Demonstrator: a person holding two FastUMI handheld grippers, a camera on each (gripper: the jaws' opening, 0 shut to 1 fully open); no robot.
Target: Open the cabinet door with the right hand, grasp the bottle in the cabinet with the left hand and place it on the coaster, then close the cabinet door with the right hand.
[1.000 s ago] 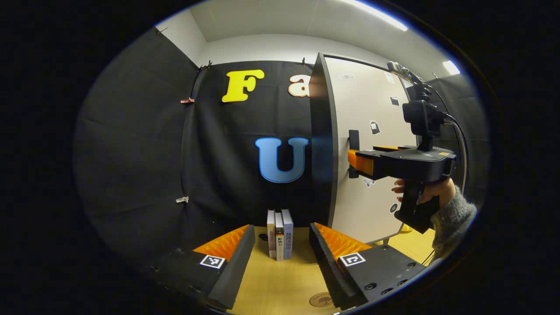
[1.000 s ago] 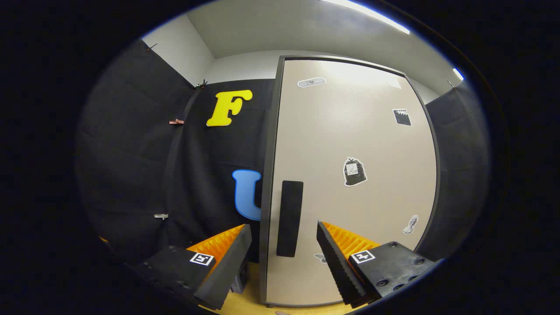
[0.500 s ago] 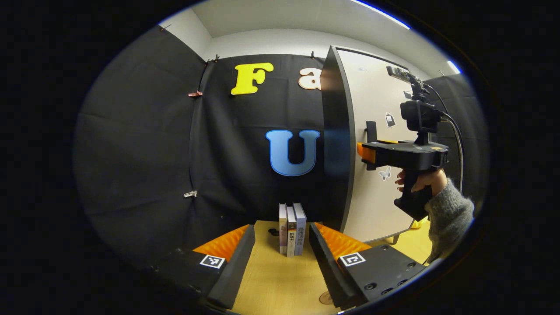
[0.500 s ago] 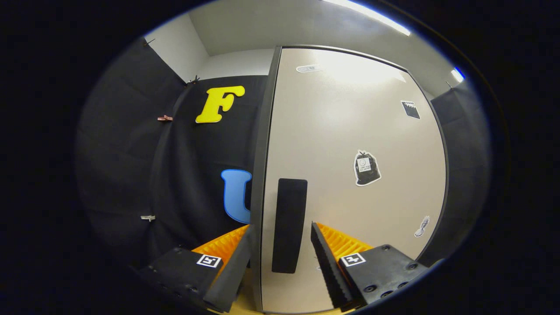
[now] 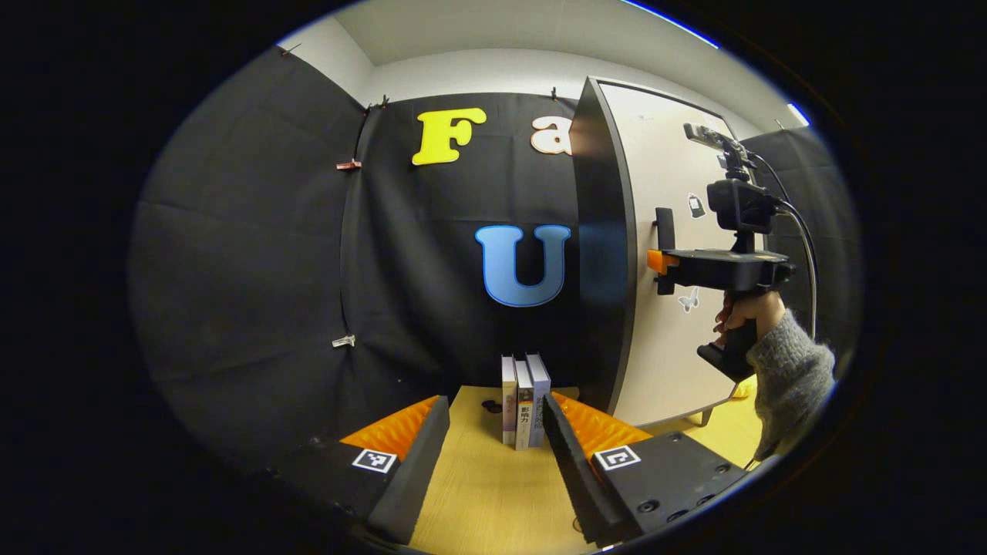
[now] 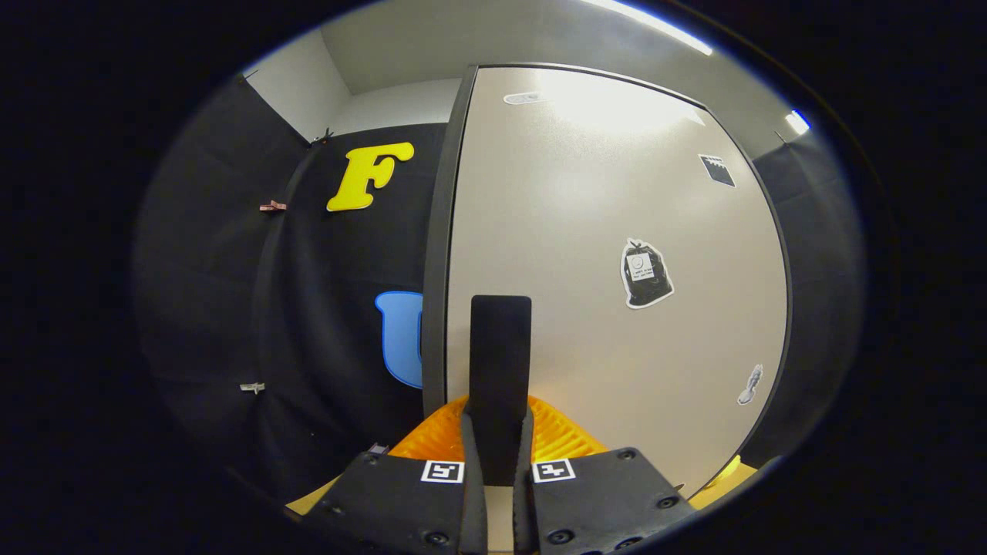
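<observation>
Right gripper (image 6: 497,455), at 6 o'clock in the right gripper view, is clamped on the dark upright handle (image 6: 500,370) of the cabinet door (image 6: 609,270); both fingers press its sides. Door looks closed or nearly so; the bottle is hidden behind it. In the left gripper view the same gripper (image 5: 655,270) sits at 3 o'clock against the handle (image 5: 663,227), held by a hand (image 5: 742,308) in a grey sleeve (image 5: 790,378). Left gripper (image 5: 493,455) is released, fingers wide apart over the wooden table (image 5: 493,501). Three upright books (image 5: 524,401) stand at 6 o'clock, beyond the fingers.
</observation>
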